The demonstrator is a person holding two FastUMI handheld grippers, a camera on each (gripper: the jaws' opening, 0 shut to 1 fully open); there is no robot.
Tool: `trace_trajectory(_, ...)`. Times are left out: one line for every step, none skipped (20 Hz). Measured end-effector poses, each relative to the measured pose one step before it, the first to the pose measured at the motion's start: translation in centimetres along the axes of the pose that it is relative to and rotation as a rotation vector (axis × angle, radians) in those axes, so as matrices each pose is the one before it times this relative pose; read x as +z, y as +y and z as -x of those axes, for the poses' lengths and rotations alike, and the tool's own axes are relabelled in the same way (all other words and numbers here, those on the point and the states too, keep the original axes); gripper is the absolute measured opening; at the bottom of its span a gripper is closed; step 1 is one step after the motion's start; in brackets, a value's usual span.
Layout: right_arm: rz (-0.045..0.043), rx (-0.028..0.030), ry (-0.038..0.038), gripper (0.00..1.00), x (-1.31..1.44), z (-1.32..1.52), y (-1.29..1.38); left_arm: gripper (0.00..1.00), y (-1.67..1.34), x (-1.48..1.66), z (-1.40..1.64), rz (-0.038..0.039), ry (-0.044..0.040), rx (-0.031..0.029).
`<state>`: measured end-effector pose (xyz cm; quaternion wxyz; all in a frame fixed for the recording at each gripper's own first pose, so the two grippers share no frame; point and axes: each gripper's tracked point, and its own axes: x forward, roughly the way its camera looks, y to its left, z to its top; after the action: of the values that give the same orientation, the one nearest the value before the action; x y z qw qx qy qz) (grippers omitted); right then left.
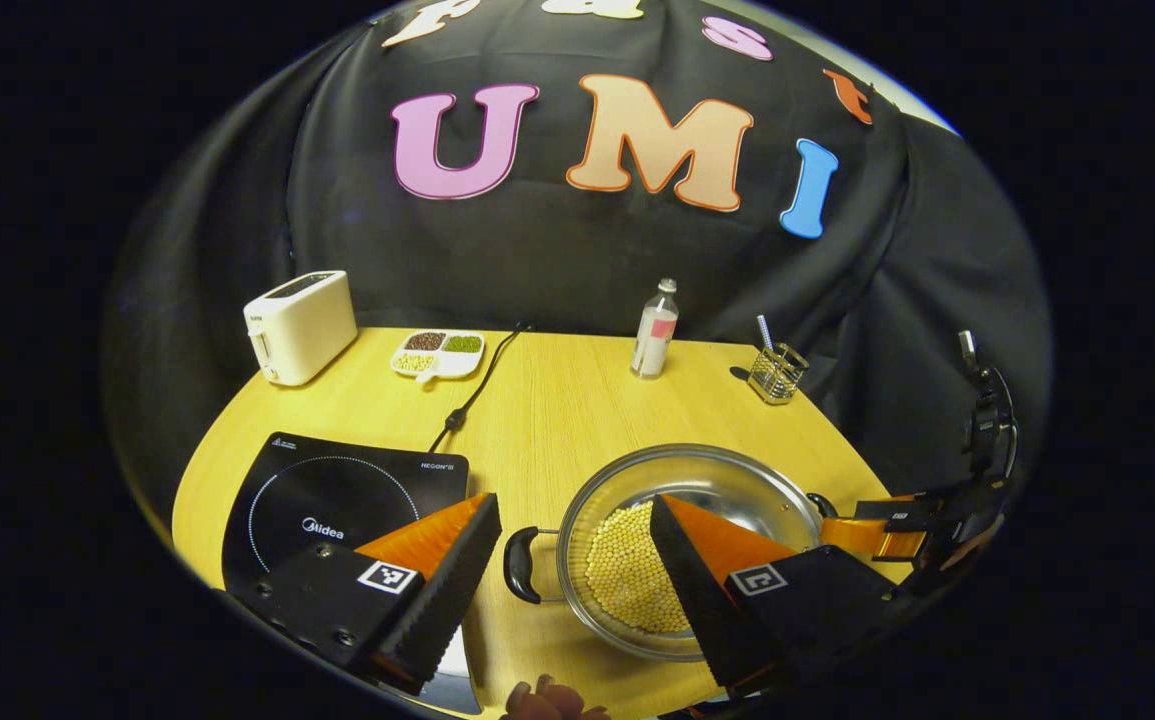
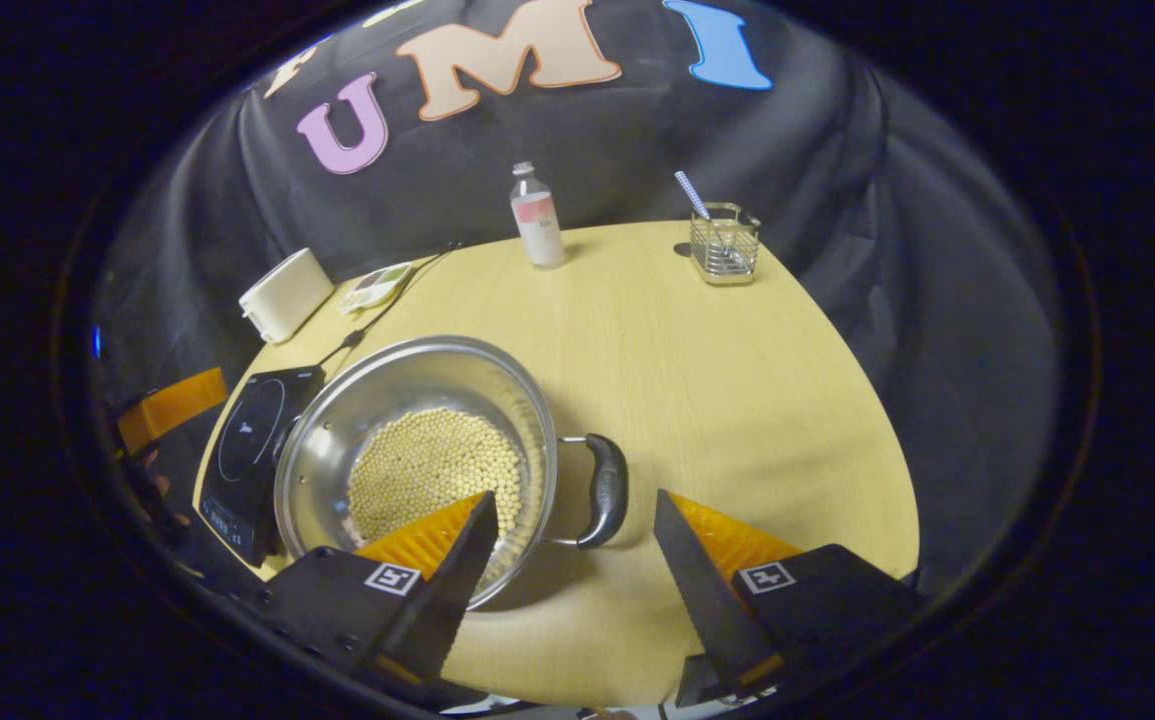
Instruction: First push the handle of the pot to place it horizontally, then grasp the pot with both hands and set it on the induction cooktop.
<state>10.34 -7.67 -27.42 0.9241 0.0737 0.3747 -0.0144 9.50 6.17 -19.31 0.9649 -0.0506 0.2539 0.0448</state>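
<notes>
Pot (image 2: 417, 450), round, stainless steel, holding yellow beans, was seated on the wooden table (image 2: 737, 400) beside the black induction cooktop (image 2: 247, 450); both tools (image 1: 572, 560) (image 2: 572, 560) were held apart, flanking its handles.

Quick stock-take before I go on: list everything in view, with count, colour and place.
pot: 1, steel, holding yellow beans, centre of table, beside cooktop
pot handles: 2, black, one on each side
induction cooktop: 1, black, table's left
toaster: 1, cream, far left
sectioned dish: 1, white, beside toaster
power cord: 1, black, running back from cooktop
bottle: 1, clear, far edge
wire holder: 1, with straw, far right
table: 1, light wood
left gripper: open, astride a handle
right gripper: open, astride the other handle
</notes>
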Motion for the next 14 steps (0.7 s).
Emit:
trace_trajectory(-0.00075, -0.00253, 0.00432, 0.95, 0.045, -0.413, -0.012, 0.98, 0.189, -0.368, -0.559, 0.00180, 0.01242, -0.00087)
trace_trajectory(0.00259, -0.00417, 0.00391, 0.98, 0.044, -0.484, -0.047, 0.98, 0.285, -0.479, -0.451, -0.00027, 0.01652, 0.00172)
trace_trajectory(0.00549, -0.00171, 0.00936, 0.98, -0.041, -0.445, -0.056, 0.98, 0.349, -0.418, -0.630, 0.00088, 0.01441, 0.00310)
trace_trajectory(0.00612, 0.00024, 0.01008, 0.95, -0.124, -0.435, 0.076, 0.98, 0.388, -0.554, -0.550, 0.00485, 0.01456, 0.00425)
trace_trajectory(0.00838, 0.00484, 0.00233, 0.98, 0.051, -0.476, 0.121, 0.98, 0.241, -0.497, -0.647, 0.00770, 0.01470, 0.00226)
trace_trajectory(0.01144, 0.00344, -0.00021, 0.95, 0.235, -0.448, 0.094, 0.98, 0.232, -0.363, -0.697, 0.00463, 0.01316, 0.00420)
trace_trajectory(0.00819, 0.00004, 0.00532, 0.95, -0.049, -0.212, -0.118, 0.98, 0.183, -0.352, -0.678, 0.00393, 0.01969, 0.00360)
trace_trajectory(0.00291, 0.00564, 0.01063, 0.96, -0.111, -0.437, 0.046, 0.98, 0.091, -0.443, -0.593, 0.00345, 0.01174, 0.00072)
trace_trajectory(-0.00065, -0.00005, 0.01054, 0.98, -0.172, -0.547, 0.081, 0.99, -0.021, -0.184, -0.454, 0.00447, 0.01187, -0.00088)
trace_trajectory(-0.00150, -0.00028, 0.01183, 0.96, -0.140, -0.408, -0.094, 0.99, 0.110, -0.412, -0.569, 0.00603, 0.01395, 0.00105)
trace_trajectory(-0.00326, -0.00385, 0.01018, 0.96, -0.131, -0.432, -0.111, 0.99, 0.070, -0.405, -0.325, 0.00773, 0.01760, 0.00255)
trace_trajectory(-0.00465, 0.00000, 0.00831, 0.95, -0.009, -0.325, -0.135, 0.99, 0.122, -0.489, -0.447, 0.01017, 0.01592, 0.00451)
trace_trajectory(-0.00393, 0.00390, 0.00804, 0.98, -0.060, -0.224, -0.039, 0.98, 0.091, -0.423, -0.348, 0.01184, 0.01457, 0.00585)
trace_trajectory(-0.00504, 0.00014, 0.00591, 0.95, -0.078, -0.239, -0.118, 0.99, 0.058, -0.436, -0.242, 0.00746, 0.01722, 0.00582)
